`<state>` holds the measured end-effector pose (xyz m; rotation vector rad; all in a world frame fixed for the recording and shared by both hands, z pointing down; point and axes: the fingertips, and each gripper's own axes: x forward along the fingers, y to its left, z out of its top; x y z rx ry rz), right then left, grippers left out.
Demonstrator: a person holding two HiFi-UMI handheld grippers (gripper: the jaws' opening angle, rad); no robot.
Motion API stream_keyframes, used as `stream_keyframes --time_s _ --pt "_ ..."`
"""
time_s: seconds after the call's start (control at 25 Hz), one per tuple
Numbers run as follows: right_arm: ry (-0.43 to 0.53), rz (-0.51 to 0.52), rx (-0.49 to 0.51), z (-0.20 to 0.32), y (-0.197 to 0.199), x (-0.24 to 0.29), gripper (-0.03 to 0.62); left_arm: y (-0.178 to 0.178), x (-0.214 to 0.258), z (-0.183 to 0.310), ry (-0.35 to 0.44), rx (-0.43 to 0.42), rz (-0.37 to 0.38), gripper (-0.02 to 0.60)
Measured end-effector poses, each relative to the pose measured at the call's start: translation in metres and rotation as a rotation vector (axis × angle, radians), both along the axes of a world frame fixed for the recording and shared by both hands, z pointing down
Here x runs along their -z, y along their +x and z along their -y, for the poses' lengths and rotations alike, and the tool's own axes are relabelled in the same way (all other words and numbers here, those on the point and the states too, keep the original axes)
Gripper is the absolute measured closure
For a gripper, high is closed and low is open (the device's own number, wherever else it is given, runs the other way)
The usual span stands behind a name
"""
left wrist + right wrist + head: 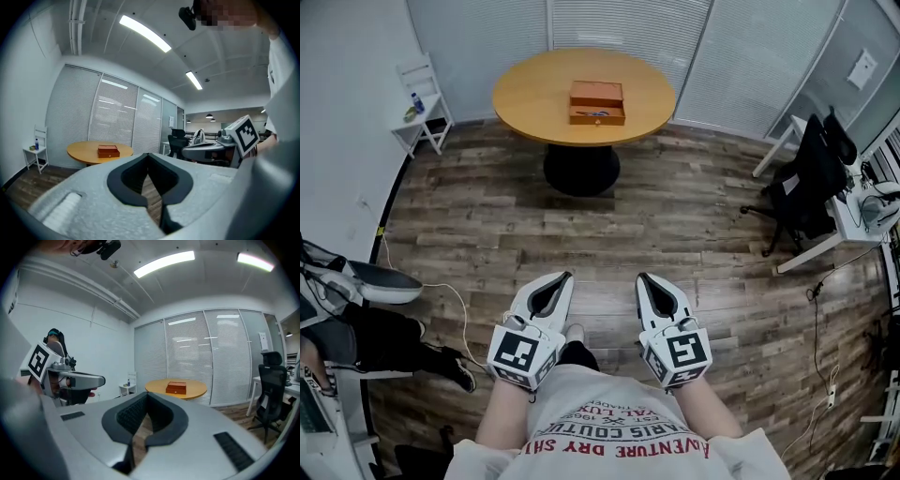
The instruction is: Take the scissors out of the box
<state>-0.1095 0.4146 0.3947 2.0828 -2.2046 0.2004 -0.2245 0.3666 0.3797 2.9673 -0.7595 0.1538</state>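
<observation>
Round pale-wood pedestal worktop (525, 89) at the far end of the room, carrying one orange-brown wooden box (596, 94). Bluish scissors (598, 114) lie in the box's open front compartment (too small for detail). White left tongs (564, 278) and white right tongs (644, 279) are each pressed together on nothing, side by side over the plank floor (675, 225), well apart from the worktop.

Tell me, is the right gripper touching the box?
Apart. The head view shows the right gripper low in the picture and the box far off on the table, with wood floor between them.
</observation>
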Motion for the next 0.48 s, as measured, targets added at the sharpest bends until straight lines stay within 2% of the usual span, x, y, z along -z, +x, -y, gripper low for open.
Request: stream_keyframes --time_s 0.32,0.48 --pt "-0.012 -0.011 -0.03 0.099 0.005 0.004 0.586 0.007 0.011 0.109 0.027 -0.038 -0.021 0.574" --pt "-0.019 0.002 -0.052 0.139 0.009 0.004 0.586 0.012 0.01 0.147 0.027 -0.076 0.008 0.574"
